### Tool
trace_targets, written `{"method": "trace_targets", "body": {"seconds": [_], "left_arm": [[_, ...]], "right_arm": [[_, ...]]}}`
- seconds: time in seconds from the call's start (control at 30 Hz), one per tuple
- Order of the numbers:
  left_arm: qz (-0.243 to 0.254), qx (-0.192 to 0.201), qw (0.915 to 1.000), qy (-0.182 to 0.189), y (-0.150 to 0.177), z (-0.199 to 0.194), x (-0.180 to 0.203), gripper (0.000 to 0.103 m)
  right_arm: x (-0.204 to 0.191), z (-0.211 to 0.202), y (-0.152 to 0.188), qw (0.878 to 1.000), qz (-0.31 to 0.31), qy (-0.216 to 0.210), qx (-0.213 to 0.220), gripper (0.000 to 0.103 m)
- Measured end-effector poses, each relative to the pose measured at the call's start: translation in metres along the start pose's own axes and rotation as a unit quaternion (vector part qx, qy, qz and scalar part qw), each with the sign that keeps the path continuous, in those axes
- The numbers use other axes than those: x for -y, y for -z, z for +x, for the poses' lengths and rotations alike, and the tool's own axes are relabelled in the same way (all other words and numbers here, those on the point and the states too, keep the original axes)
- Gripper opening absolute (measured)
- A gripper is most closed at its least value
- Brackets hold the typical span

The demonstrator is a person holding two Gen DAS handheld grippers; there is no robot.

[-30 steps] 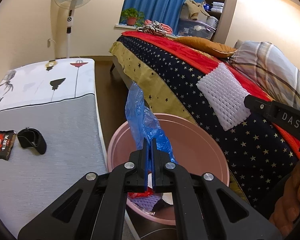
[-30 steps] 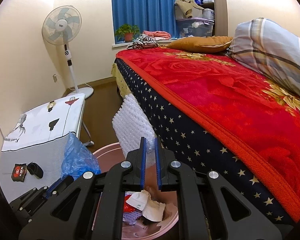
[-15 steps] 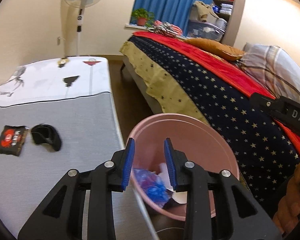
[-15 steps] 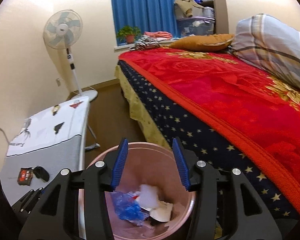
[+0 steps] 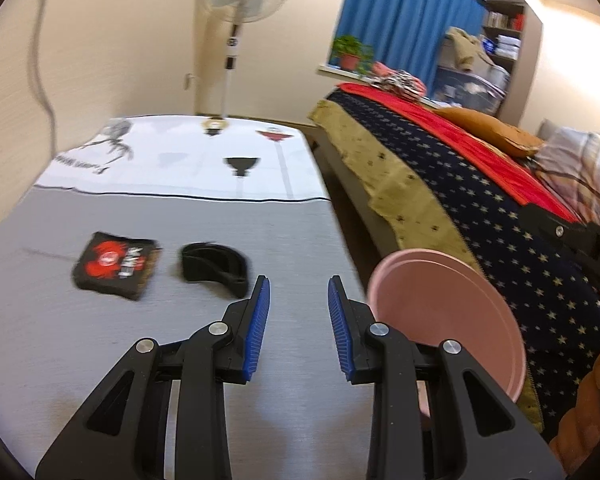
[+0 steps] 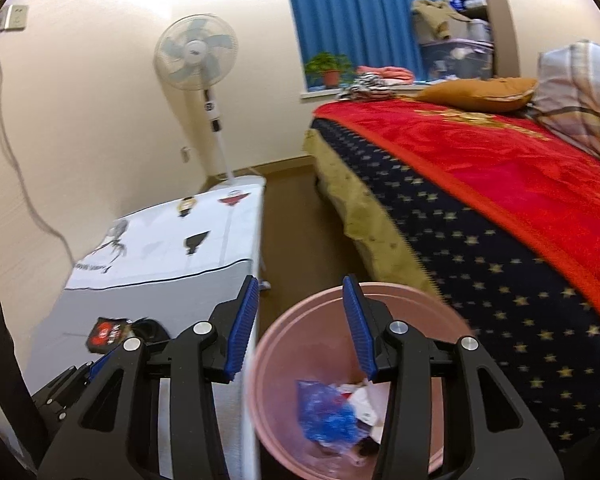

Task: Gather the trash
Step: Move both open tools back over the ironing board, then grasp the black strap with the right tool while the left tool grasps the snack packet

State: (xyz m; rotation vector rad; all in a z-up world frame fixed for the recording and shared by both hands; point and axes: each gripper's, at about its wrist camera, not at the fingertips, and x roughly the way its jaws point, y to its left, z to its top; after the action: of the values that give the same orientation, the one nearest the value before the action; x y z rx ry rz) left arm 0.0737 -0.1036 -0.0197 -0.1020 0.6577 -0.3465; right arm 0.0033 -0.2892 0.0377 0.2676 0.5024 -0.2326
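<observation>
My left gripper [image 5: 298, 282] is open over the grey table [image 5: 100, 360], with nothing between its blue pads. Just ahead of it lie a black and red packet [image 5: 116, 266] and a black curved piece [image 5: 214, 268]. The pink bin [image 5: 440, 300] stands to its right, beside the table. My right gripper [image 6: 300, 282] hangs above the bin's [image 6: 300, 344] left rim, its jaws closing on nothing. A crumpled blue plastic bag [image 6: 324, 412] and white scraps [image 6: 364, 400] lie inside the bin. The packet [image 6: 108, 332] also shows in the right wrist view.
A bed [image 6: 500, 200] with a red and star-patterned blanket runs along the right, close against the bin. A standing fan [image 6: 198, 56] is by the far wall behind the table. A narrow strip of brown floor [image 6: 288, 220] separates table and bed.
A second ago the left gripper held the blue bag and the right a white bubbled sheet above the bin. Both opened, the pieces dropped in, and both grippers swung left.
</observation>
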Motion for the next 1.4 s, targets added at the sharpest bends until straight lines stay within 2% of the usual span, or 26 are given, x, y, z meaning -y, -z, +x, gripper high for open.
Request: {"method": "trace_targets", "body": {"seconds": [0.1, 0.3, 0.57, 0.8, 0.9, 1.07, 1.3, 1.4], "left_arm": [[-0.017, 0.007, 0.9997, -0.017, -0.001, -0.002, -0.017, 0.027], [-0.042, 0.017, 0.9973, -0.058, -0.003, -0.003, -0.048, 0.017], [-0.09, 0.018, 0.9898, -0.109, -0.006, 0.0, -0.096, 0.015], [-0.134, 0.016, 0.979, -0.152, -0.012, 0.006, -0.138, 0.015], [-0.152, 0.009, 0.9752, -0.161, -0.012, 0.012, -0.152, 0.015], [-0.167, -0.008, 0.9734, -0.157, -0.011, 0.024, -0.165, 0.015], [-0.19, -0.031, 0.9707, -0.143, -0.012, 0.038, -0.177, 0.016], [-0.198, -0.041, 0.9693, -0.14, -0.012, 0.043, -0.18, 0.016]], "right_arm": [[-0.014, 0.01, 0.004, 1.0, -0.008, -0.02, -0.008, 0.039], [-0.042, 0.034, 0.01, 0.998, -0.019, -0.061, -0.024, 0.036], [-0.081, 0.069, 0.025, 0.991, -0.038, -0.114, -0.057, 0.035], [-0.11, 0.095, 0.036, 0.984, -0.055, -0.147, -0.088, 0.038], [-0.121, 0.108, 0.043, 0.981, -0.068, -0.148, -0.106, 0.045], [-0.138, 0.126, 0.052, 0.974, -0.098, -0.153, -0.134, 0.048], [-0.143, 0.145, 0.061, 0.967, -0.109, -0.152, -0.171, 0.048], [-0.144, 0.151, 0.064, 0.965, -0.107, -0.153, -0.185, 0.039]]}}
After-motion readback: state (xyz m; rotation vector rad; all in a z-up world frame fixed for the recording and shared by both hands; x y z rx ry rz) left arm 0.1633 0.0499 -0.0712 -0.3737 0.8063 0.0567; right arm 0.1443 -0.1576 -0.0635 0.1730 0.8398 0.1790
